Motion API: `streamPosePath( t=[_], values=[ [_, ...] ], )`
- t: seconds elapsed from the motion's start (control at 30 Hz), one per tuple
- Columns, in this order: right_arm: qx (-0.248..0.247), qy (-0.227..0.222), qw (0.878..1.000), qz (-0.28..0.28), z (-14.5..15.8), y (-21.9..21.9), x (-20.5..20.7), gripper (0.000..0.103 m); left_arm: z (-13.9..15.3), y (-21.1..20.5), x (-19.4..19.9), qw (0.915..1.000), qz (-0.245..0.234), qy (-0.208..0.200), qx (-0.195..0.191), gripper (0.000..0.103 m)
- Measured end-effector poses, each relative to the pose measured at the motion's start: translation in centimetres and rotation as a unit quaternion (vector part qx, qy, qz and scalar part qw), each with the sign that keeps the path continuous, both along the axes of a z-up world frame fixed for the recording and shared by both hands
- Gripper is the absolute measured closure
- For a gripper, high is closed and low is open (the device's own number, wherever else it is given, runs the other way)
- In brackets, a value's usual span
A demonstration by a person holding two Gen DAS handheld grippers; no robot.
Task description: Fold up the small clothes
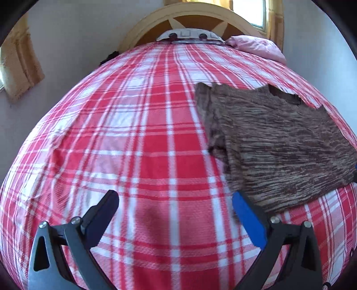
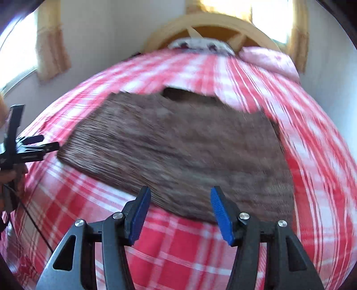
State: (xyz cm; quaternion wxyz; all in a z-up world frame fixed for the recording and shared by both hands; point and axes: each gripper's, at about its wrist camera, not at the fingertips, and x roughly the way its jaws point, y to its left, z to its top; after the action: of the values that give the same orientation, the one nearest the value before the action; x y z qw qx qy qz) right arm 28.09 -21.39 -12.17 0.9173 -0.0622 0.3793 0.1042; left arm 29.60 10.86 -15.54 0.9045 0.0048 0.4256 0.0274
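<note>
A brown knitted top [image 1: 279,142] lies flat on the right part of the bed, neck opening toward the headboard and its left side folded inward. My left gripper [image 1: 176,198] is open above the bedcover. Its blue right pad [image 1: 247,218] sits just beside the top's near left corner, and nothing is between the jaws. In the blurred right wrist view the same top [image 2: 178,142] fills the middle. My right gripper [image 2: 180,191] is open over its near hem, with the pads not pressing on the cloth. The left gripper [image 2: 33,145] shows at the far left, held by a hand.
A red and white plaid bedcover [image 1: 133,145] covers the whole bed. A pink pillow [image 1: 256,46] and a white device [image 1: 189,35] lie by the wooden headboard [image 1: 196,15]. Curtained windows are on both sides. A thin cable [image 2: 35,225] trails from the left gripper.
</note>
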Motion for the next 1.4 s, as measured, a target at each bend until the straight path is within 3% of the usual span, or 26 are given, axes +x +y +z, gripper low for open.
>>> streamPosePath(
  t=[0.2, 0.33, 0.57, 0.7, 0.8, 0.93, 1.0, 1.1, 1.23, 1.4],
  values=[
    [-0.046, -0.026, 0.994, 0.100, -0.2, 8.8, 0.1, 0.046, -0.2, 3.2, -1.0, 0.9994, 0.033, 0.000, -0.002, 0.000],
    [-0.082, -0.038, 0.982, 0.164, -1.4, 15.0, 0.1, 0.046, -0.5, 4.5, -1.7, 0.9989, 0.045, 0.001, -0.013, 0.000],
    [-0.144, -0.046, 0.965, 0.215, -3.9, 22.0, 0.9, 0.046, -0.9, 5.7, -1.9, 0.9981, 0.042, 0.012, -0.042, 0.000],
    [-0.167, -0.066, 0.965, 0.192, -4.7, 23.4, 2.1, 0.046, -1.2, 5.7, -1.7, 0.9979, 0.038, 0.021, -0.047, 0.000],
    [-0.159, -0.069, 0.972, 0.161, -4.6, 23.0, 3.3, 0.046, -1.3, 5.6, -1.5, 0.9980, 0.035, 0.026, -0.046, 0.000],
    [-0.142, -0.067, 0.974, 0.160, -4.7, 22.6, 3.4, 0.047, -1.5, 5.4, -1.0, 0.9983, 0.029, 0.032, -0.040, 0.000],
    [-0.135, -0.063, 0.975, 0.167, -4.8, 22.6, 3.4, 0.067, -1.5, 5.1, -0.7, 0.9985, 0.023, 0.037, -0.035, 0.000],
    [-0.139, -0.068, 0.972, 0.179, -5.1, 23.0, 3.0, 0.079, -1.1, 5.3, 0.0, 0.9984, 0.012, 0.037, -0.041, 0.000],
    [-0.140, -0.072, 0.970, 0.184, -5.3, 23.2, 2.8, 0.082, 0.2, 5.9, 1.5, 0.9990, 0.008, 0.013, -0.042, 0.000],
    [-0.116, -0.067, 0.975, 0.175, -5.2, 22.4, 3.1, 0.085, 2.0, 5.0, 4.0, 0.9950, -0.047, -0.018, -0.086, 0.000]
  ],
)
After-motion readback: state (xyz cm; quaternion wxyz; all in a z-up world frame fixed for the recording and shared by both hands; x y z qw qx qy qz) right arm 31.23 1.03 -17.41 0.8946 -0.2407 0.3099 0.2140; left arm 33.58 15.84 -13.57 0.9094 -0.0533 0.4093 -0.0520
